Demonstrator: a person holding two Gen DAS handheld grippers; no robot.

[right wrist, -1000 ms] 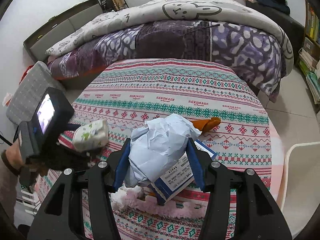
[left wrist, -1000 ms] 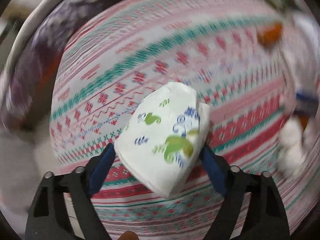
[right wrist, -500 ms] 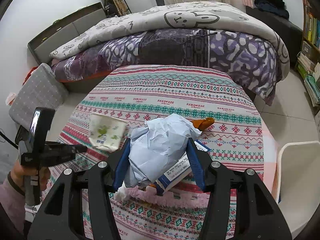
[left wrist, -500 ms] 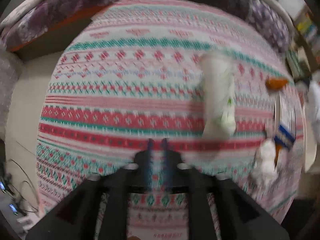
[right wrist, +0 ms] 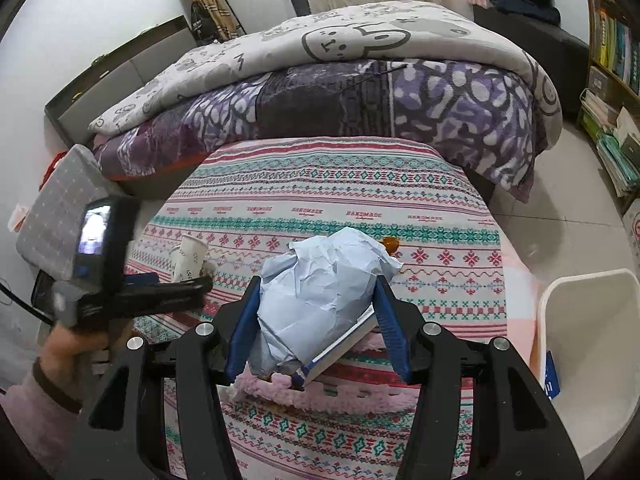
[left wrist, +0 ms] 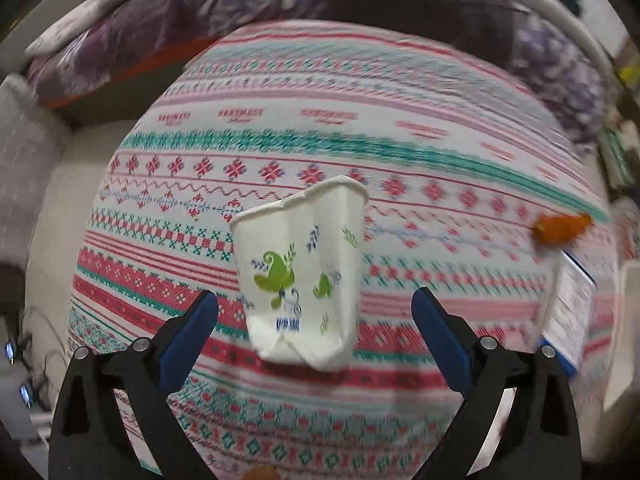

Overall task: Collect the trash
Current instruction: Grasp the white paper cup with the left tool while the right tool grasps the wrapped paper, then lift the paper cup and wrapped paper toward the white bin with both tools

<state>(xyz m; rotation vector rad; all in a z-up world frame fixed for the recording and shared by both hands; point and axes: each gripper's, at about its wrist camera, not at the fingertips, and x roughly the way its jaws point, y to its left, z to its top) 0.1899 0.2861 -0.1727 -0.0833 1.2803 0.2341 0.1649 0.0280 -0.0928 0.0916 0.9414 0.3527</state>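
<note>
Closest to me, the right gripper (right wrist: 316, 320) is clamped on a crumpled ball of pale blue paper (right wrist: 320, 292), its blue pads pressed into both sides of the wad. A white box with blue print (right wrist: 344, 344) pokes out from under the paper at the near right; whether the pads catch it too, I cannot tell. Below them a fuzzy pink mat (right wrist: 320, 392) lies on the patterned tablecloth (right wrist: 440, 280).

To the right, just off the table edge, stands a white bin (right wrist: 592, 344).

Over on the left, a hand (right wrist: 72, 344) in a pink sleeve holds the left gripper (left wrist: 316, 312), which points steeply down at the table. Its jaws are opening and stand wide apart. Between them, but clear of both pads with a gap on each side, is the squashed paper cup (left wrist: 308, 276), white with green leaf prints. Its long axis runs near to far between the fingers: the crumpled base (left wrist: 304, 348) is toward the gripper and the open rim (left wrist: 304, 200) points away, tilted a little to the right. From the right wrist view the cup (right wrist: 190, 258) looks upright at the left part of the table, rim up.

Farther right on the cloth lies a small orange scrap (left wrist: 560, 228).

Beyond the table a bed is heaped with a purple patterned blanket (right wrist: 400, 104) and a grey rabbit-print quilt (right wrist: 352, 40).
</note>
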